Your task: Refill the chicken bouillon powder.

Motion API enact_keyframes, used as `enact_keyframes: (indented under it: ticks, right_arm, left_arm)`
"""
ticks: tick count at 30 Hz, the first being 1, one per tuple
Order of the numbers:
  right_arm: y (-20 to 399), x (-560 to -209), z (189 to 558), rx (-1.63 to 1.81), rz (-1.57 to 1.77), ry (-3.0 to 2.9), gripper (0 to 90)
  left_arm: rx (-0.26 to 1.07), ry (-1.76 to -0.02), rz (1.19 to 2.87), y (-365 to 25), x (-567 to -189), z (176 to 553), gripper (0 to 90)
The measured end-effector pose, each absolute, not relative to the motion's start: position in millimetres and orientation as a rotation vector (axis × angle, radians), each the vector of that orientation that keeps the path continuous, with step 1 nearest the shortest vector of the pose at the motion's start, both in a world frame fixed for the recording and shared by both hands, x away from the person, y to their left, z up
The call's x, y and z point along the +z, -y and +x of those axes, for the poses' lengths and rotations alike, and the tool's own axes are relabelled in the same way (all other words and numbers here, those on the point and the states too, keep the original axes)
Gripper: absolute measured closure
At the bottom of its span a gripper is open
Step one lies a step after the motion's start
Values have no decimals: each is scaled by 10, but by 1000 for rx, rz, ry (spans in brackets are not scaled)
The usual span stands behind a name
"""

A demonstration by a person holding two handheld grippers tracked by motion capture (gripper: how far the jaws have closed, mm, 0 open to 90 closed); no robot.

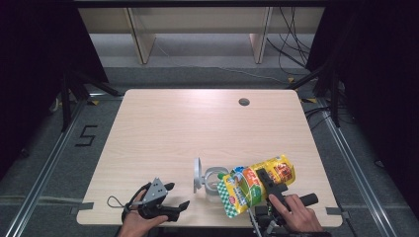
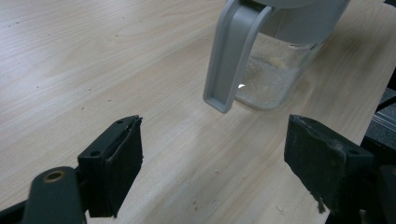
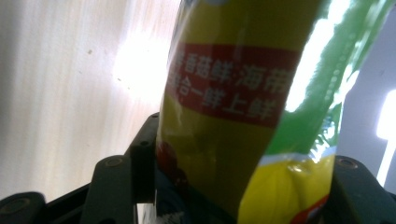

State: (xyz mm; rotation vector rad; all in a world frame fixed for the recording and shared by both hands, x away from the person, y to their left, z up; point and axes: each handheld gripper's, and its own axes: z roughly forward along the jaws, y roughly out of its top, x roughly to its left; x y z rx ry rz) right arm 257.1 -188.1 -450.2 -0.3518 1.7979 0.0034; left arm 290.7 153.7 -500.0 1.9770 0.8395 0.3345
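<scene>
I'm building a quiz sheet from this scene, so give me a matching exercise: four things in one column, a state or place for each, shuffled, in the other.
Things:
1. left gripper
2. right gripper
3. snack bag
4. clear jar

States:
A. yellow and green, held tilted over the jar
B. stands on the table, grey lid flipped open
C. jaws open, nothing between them
D. jaws closed on the bag

Pairs: 1-C, 2-D, 3-A, 4-B

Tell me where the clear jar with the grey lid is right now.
In the high view the clear jar stands near the table's front edge, right of centre, between the left gripper and the yellow-green bag tilted over it.
</scene>
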Motion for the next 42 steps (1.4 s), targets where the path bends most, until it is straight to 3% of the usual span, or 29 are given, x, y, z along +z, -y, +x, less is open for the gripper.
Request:
enact_keyframes:
  ticks: [42]
  right_arm:
    - [1753,-4323,2607,-107,-507,-1776,477]
  left_arm:
    - [329,-809,1983,-1466,-5007,2914,189]
